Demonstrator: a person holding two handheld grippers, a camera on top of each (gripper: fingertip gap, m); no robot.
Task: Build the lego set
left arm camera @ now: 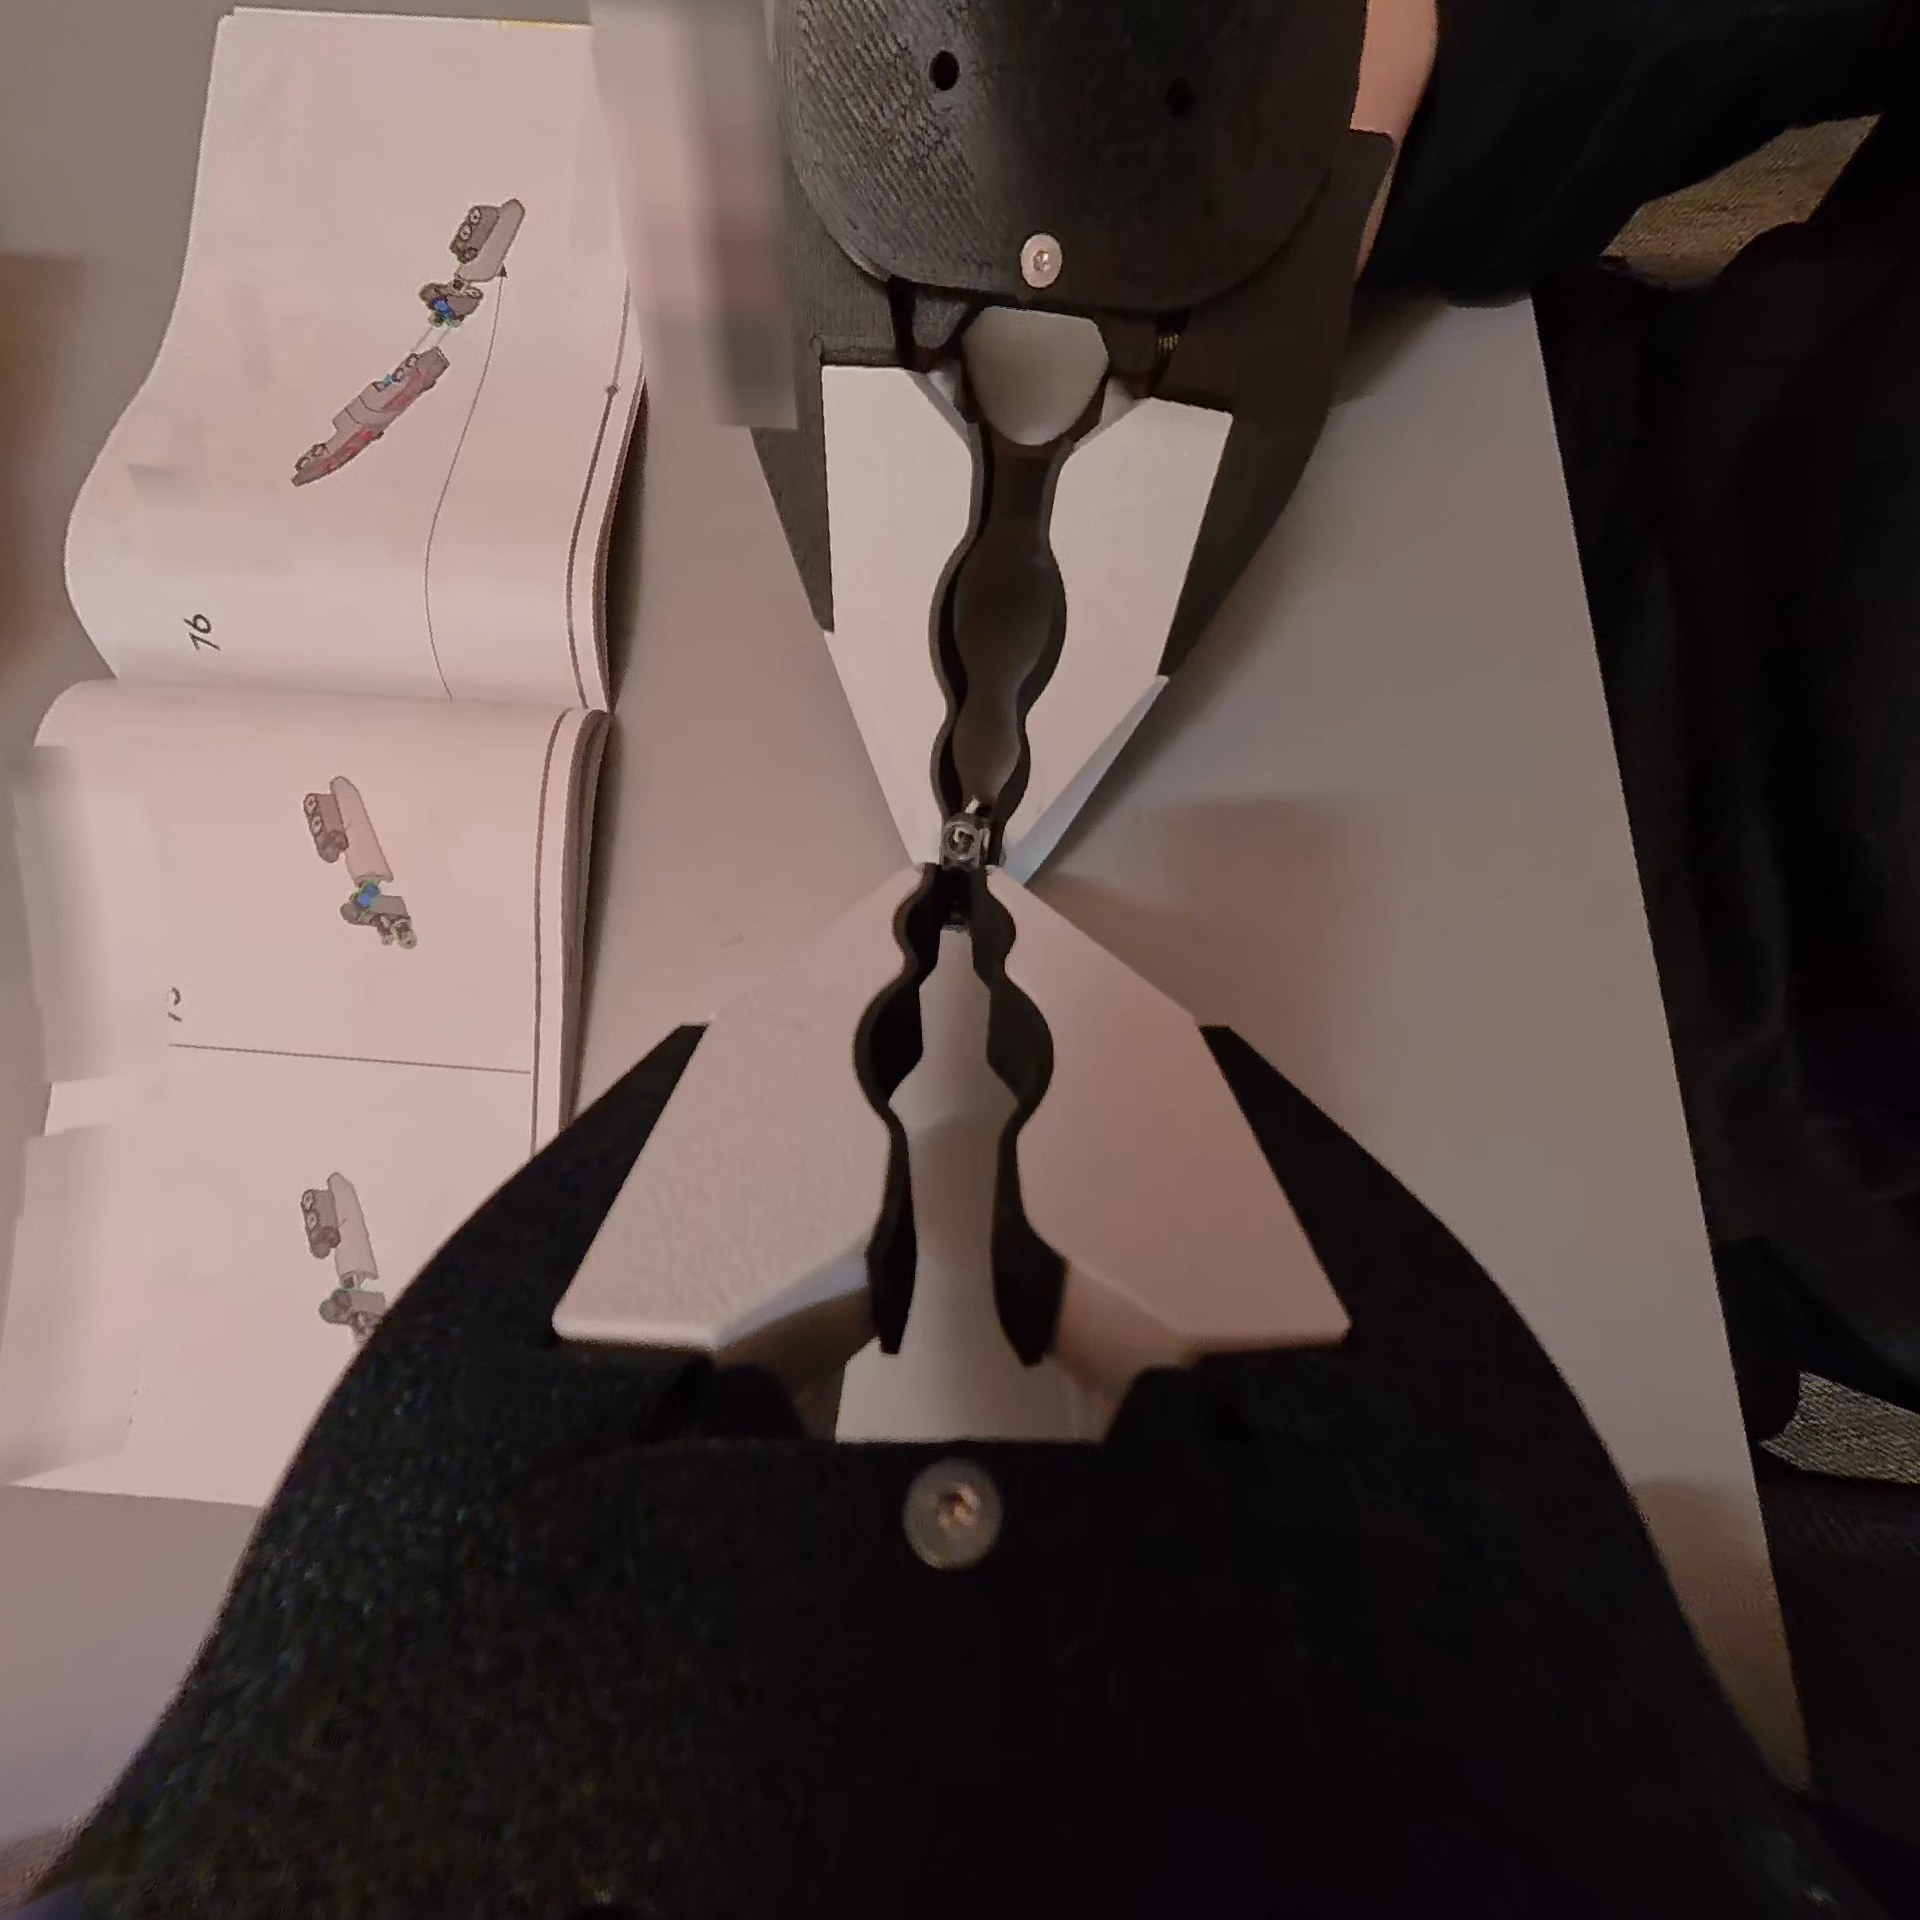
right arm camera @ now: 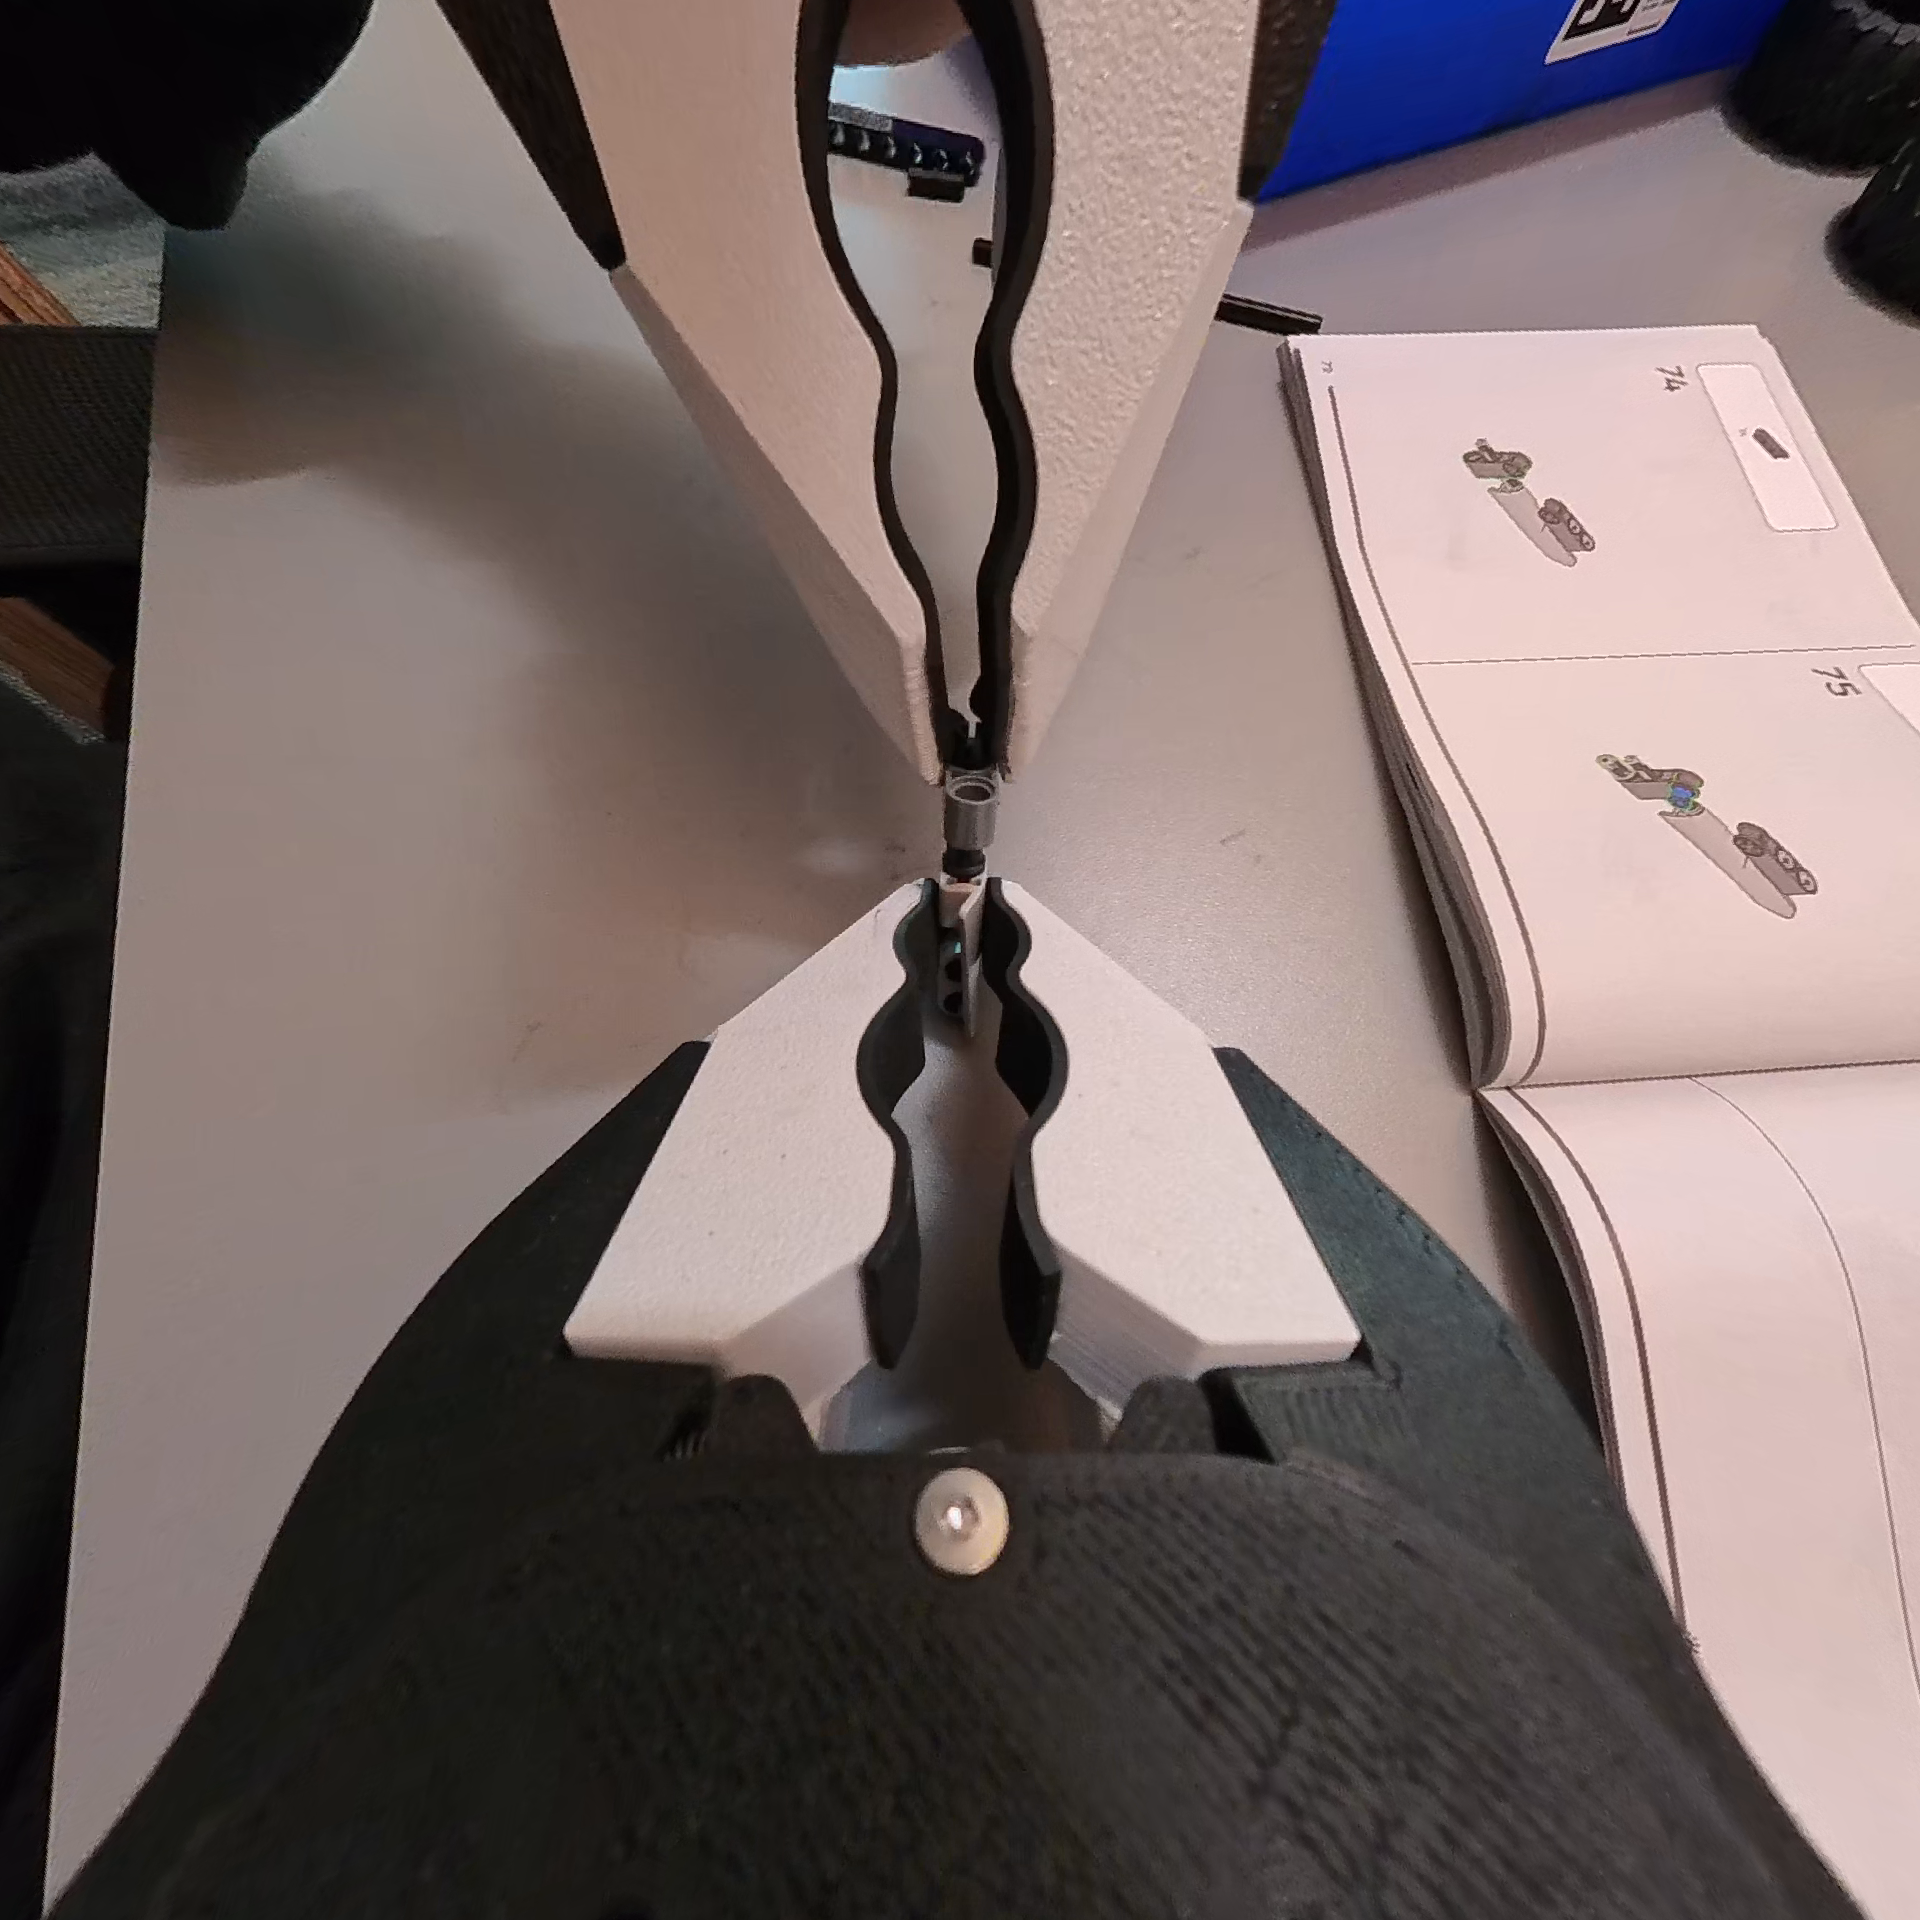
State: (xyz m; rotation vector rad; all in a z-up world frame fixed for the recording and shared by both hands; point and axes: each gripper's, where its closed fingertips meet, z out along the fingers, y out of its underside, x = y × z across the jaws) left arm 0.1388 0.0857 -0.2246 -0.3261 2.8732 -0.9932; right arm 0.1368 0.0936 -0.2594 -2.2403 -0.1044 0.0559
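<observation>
Facing each other tip to tip above a pale grey table (right arm camera: 468,727), two hand-held grippers meet over one tiny Lego assembly. Nearest in the right wrist view, the right gripper (right arm camera: 957,914) has its jaws pressed together on a slim white Lego beam (right arm camera: 961,956), which stands lengthwise between the wavy black pads (right arm camera: 1013,1039). Just past its tips, a short black pin (right arm camera: 962,860) leads into a small grey connector (right arm camera: 970,805), and the far end of that connector sits at the tips of the left gripper (right arm camera: 966,743), which comes in from the top of the view. In the left wrist view the left gripper (left arm camera: 951,899) is likewise clamped, its tips closed around the near end of the same grey piece; the right gripper fills the upper part of that view. The parts are judged very light, rigid and smooth, so they could twist or pop free if squeezed off-centre; a hold on the flat sides of the beam and across the connector's body seems safest, with the push kept straight along the pin. Farther off, an open instruction booklet (right arm camera: 1621,727) lies flat on the table beside the grippers. Beyond it, at the back edge, sits a blue box (right arm camera: 1455,125).
</observation>
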